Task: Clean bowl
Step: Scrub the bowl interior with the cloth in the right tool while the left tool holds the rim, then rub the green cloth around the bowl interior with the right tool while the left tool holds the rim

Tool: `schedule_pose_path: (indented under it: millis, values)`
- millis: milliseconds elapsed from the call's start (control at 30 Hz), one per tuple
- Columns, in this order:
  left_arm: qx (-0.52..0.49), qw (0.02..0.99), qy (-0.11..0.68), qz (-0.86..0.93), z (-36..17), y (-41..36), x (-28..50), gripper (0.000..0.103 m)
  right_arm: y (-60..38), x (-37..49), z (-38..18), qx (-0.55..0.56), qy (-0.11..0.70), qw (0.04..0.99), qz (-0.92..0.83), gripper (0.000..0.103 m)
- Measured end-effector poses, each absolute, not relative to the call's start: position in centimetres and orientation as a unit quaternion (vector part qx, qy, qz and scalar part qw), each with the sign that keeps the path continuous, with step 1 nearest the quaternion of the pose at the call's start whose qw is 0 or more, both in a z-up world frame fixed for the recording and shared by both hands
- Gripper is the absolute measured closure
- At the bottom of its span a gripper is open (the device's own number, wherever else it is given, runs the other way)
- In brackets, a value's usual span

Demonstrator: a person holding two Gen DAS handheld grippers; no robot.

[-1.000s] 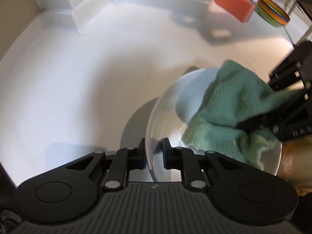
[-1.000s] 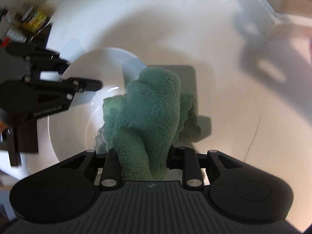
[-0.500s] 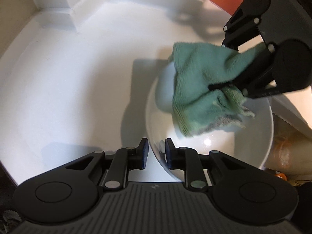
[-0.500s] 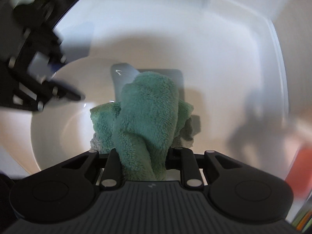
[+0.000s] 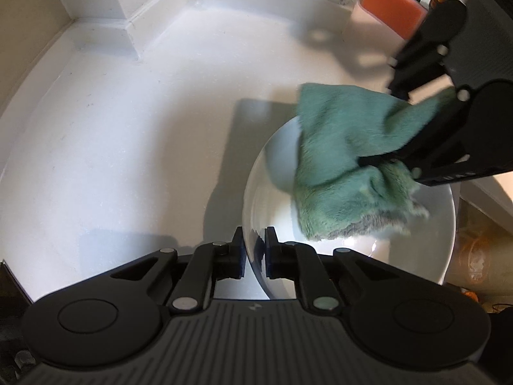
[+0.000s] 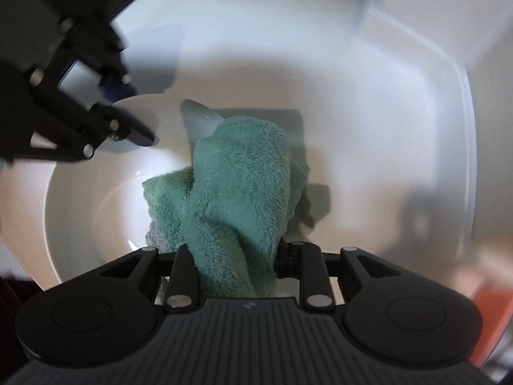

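Note:
A white bowl (image 5: pixel 416 256) stands tilted in a white basin, and the left gripper (image 5: pixel 255 243) has its jaws closing on the bowl's near rim, one finger inside and one outside. A green cloth (image 5: pixel 346 160) hangs over the bowl's far side and down its inner wall. The right gripper (image 5: pixel 381 125) is shut on that cloth from the upper right. In the right wrist view the cloth (image 6: pixel 237 186) bulges up between the right gripper's (image 6: pixel 235 256) fingers and hides part of the bowl (image 6: pixel 80 218). The left gripper (image 6: pixel 138 112) shows blurred at the upper left, on the rim.
The white basin (image 5: pixel 128 128) has raised walls and a stepped corner at the far left. An orange sponge (image 5: pixel 394 9) lies on the ledge at the far right. Brownish, blurred items (image 5: pixel 481 256) sit beyond the bowl on the right.
The right gripper swung with the cloth from the bowl's right side up to its far rim and rolled. The left jaws widened a little, then narrowed again on the rim.

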State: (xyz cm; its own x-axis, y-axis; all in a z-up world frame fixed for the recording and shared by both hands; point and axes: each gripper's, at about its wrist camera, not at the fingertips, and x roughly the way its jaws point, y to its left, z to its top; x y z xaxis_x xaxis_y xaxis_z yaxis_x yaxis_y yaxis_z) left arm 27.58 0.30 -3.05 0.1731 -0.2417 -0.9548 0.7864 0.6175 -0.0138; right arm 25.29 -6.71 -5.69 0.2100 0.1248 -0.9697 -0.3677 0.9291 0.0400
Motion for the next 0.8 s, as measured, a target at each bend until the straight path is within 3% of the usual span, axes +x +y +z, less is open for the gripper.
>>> schedule_pose_path:
  millis: [167,367,633,800]
  values:
    - [0.249,0.731,0.531,-0.350,-2.9,0.3,27.3,0.092,-9.1,22.4,-5.9,0.060,0.637,0.764,0.088,0.081]
    - [0.250,0.729,0.527,-0.358,-3.6,0.2,27.6,0.092,-8.8,19.5,-7.0,0.133,0.642,0.752,0.071,0.080]
    - [0.265,0.713,0.525,-0.383,-3.6,-0.4,27.0,0.085,-7.5,20.8,-6.2,0.019,0.628,0.772,0.096,0.081]
    - [0.265,0.704,0.531,-0.390,-3.7,-0.6,27.4,0.082,-6.3,21.5,-5.8,-0.111,0.598,0.783,0.133,0.081]
